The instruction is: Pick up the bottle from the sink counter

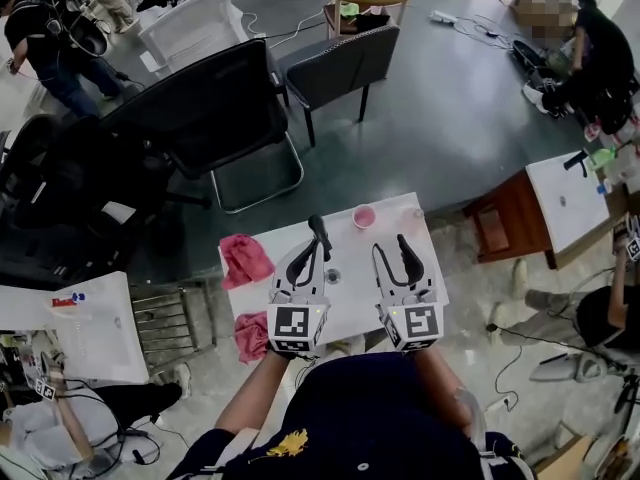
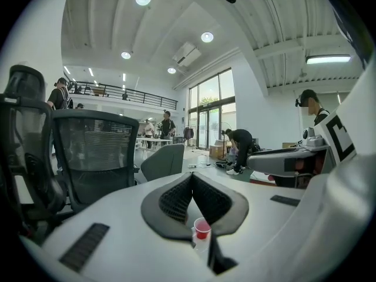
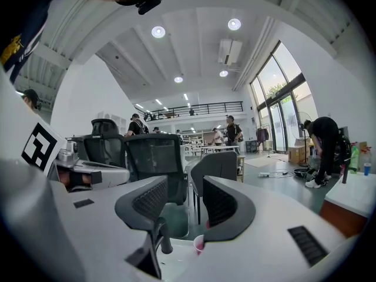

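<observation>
A small clear bottle with a pink-red cap [image 1: 363,216] stands at the far edge of the white sink counter [image 1: 285,243]. Both grippers hover over the counter's near half, short of the bottle. My left gripper [image 1: 318,226] has its tips together with nothing in them; in its own view the bottle [image 2: 201,231] shows just below the shut jaws of that gripper [image 2: 192,176]. My right gripper [image 1: 390,244] holds its fingers a narrow gap apart, empty. In the right gripper view the bottle [image 3: 199,244] sits low beyond the right gripper [image 3: 185,184].
A black faucet [image 3: 160,234] rises from the counter close to the bottle. Pink cloths hang at the counter's left edge [image 1: 245,258] and lower left [image 1: 252,336]. Black office chairs [image 1: 215,118] stand beyond the counter. Another sink counter [image 1: 565,198] stands to the right, and people work around the room.
</observation>
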Tool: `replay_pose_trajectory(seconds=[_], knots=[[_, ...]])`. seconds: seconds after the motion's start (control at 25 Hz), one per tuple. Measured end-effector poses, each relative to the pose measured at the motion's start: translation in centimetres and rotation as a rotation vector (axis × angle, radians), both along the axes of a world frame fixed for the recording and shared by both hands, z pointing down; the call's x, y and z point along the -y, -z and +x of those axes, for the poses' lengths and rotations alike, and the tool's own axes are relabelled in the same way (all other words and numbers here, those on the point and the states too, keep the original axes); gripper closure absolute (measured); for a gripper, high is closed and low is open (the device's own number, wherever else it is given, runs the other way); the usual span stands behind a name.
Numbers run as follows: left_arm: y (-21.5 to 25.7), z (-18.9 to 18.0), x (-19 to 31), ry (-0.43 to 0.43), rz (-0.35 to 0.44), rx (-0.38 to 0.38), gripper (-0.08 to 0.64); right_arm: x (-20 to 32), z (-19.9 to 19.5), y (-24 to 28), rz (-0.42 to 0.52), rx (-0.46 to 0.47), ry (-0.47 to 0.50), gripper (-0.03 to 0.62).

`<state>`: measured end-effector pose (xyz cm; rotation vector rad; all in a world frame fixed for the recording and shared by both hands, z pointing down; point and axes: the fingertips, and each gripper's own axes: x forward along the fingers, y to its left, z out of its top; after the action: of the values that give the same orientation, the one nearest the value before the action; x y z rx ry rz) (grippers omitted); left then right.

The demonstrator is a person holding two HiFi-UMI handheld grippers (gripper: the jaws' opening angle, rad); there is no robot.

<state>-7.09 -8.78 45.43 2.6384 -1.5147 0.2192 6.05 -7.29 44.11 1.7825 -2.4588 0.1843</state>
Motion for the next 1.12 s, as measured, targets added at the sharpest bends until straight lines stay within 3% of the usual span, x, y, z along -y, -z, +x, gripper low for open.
replay_pose_trajectory(seconds=[0.84, 1.12], knots=[[-2.0, 6.0, 2.5, -0.093, -0.053, 0.041, 0.541, 1.7, 5.9, -2.2, -0.039, 0.038, -0.083, 0.392], [-3.9, 7.8, 4.2, -0.099, -0.068, 0.049, 0.541, 2.7, 8.6, -4.5, -0.08, 0.012, -0.124, 0.393]])
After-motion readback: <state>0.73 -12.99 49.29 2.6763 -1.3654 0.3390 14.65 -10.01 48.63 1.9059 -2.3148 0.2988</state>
